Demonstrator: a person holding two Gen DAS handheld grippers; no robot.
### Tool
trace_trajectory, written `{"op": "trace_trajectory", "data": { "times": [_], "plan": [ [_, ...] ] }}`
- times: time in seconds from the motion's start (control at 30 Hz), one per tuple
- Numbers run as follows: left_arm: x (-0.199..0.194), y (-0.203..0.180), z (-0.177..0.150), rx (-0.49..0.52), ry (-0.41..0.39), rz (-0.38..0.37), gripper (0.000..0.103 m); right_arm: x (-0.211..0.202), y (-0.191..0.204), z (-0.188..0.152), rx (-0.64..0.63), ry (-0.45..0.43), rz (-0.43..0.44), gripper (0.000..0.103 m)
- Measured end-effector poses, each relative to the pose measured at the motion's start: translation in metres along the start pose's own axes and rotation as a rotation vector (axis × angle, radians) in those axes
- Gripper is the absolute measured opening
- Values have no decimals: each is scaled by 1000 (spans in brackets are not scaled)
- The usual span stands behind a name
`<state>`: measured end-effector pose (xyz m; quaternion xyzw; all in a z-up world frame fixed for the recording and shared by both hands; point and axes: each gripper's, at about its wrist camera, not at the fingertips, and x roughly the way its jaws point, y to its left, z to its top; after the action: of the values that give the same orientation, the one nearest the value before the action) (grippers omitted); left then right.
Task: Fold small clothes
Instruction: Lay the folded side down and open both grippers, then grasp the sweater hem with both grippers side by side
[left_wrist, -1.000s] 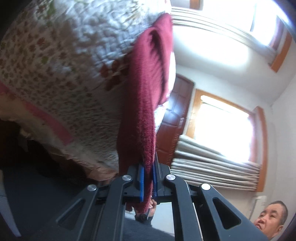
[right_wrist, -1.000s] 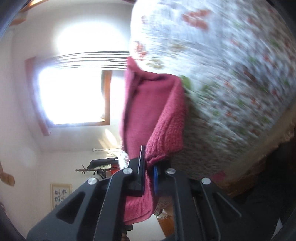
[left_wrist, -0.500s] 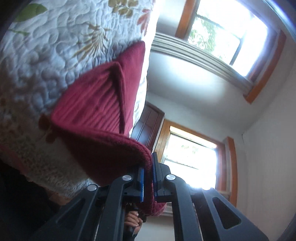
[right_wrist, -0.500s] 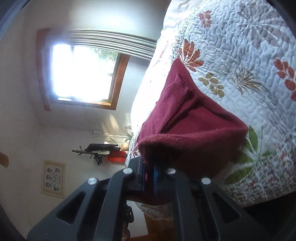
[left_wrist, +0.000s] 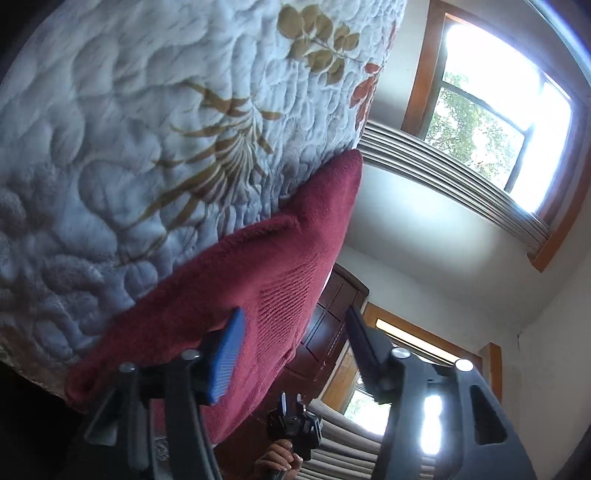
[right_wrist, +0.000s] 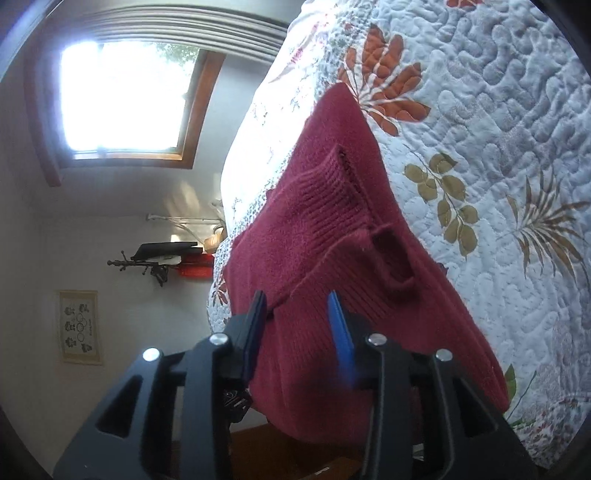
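**Both claws let go of the sweater**

We see the left gripper (left_wrist: 295, 343) and right gripper (right_wrist: 297, 325) now spread wide, holding nothing; half a second ago both pinched the red sweater (right_wrist: 332, 240), which now lies folded on the quilt (right_wrist: 498, 129).

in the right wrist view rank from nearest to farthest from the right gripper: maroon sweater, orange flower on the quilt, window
1. maroon sweater, folded on the quilt, just ahead of the open right gripper.
2. orange flower, on the quilt beyond the sweater's far tip.
3. window, across the room, upper left.
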<state>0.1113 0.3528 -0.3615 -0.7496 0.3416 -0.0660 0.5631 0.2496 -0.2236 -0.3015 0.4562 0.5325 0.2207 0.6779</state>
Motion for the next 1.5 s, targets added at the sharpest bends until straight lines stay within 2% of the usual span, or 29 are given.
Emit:
{"op": "trace_trajectory", "data": {
  "times": [0.03,0.1,0.17,0.23,0.37,0.5,0.67,0.73,0.77,0.8,0.87,0.9,1.0,1.07,1.13,1.2,1.3,1.33,1.37,1.43,1.47,1.5],
  "plan": [
    [-3,-8,-3,34,-2,7,63,-7,4,3,-27,-7,7,39],
    [-11,-30,-10,148,-10,68,74,-22,12,8,-104,-33,-28,39],
    [-15,-56,-17,306,-11,177,82,-30,13,13,-163,-35,-81,39],
    [-9,-79,-24,465,13,297,85,-30,13,15,-226,-24,-150,40],
    [21,-105,-30,752,86,536,87,-12,-1,13,-299,3,-271,52],
    [44,-92,-26,862,186,660,88,10,-18,8,-277,11,-316,62],
    [72,-76,-11,879,280,699,88,23,-24,6,-276,18,-358,69],
    [75,-74,-12,898,299,702,75,26,-24,7,-287,18,-379,71],
    [80,-73,-10,898,307,730,55,27,-22,8,-294,19,-389,72],
    [80,-72,-10,909,309,747,47,29,-22,9,-301,21,-397,73],
    [77,-73,-14,930,311,758,40,35,-21,10,-318,34,-404,74],
    [75,-74,-17,938,313,759,32,39,-20,11,-326,41,-410,76],
    [71,-80,-21,968,312,777,25,48,-17,11,-356,63,-414,77],
    [74,-81,-22,975,318,784,25,55,-14,11,-381,76,-424,77],
    [81,-82,-24,982,316,792,25,61,-11,11,-403,93,-426,66],
    [83,-84,-28,985,309,794,25,64,-9,11,-422,116,-421,43],
    [91,-85,-36,989,284,788,24,68,-2,8,-465,125,-444,38],
    [91,-86,-36,987,273,783,22,69,-2,8,-466,128,-443,38],
    [90,-87,-38,984,263,778,15,70,-2,8,-468,132,-438,38],
    [85,-87,-38,982,240,770,12,72,1,6,-478,136,-437,22],
    [83,-88,-40,985,225,763,10,72,3,5,-484,138,-442,7],
    [80,-90,-42,990,211,756,10,70,6,4,-491,129,-450,7]
  ]
}}
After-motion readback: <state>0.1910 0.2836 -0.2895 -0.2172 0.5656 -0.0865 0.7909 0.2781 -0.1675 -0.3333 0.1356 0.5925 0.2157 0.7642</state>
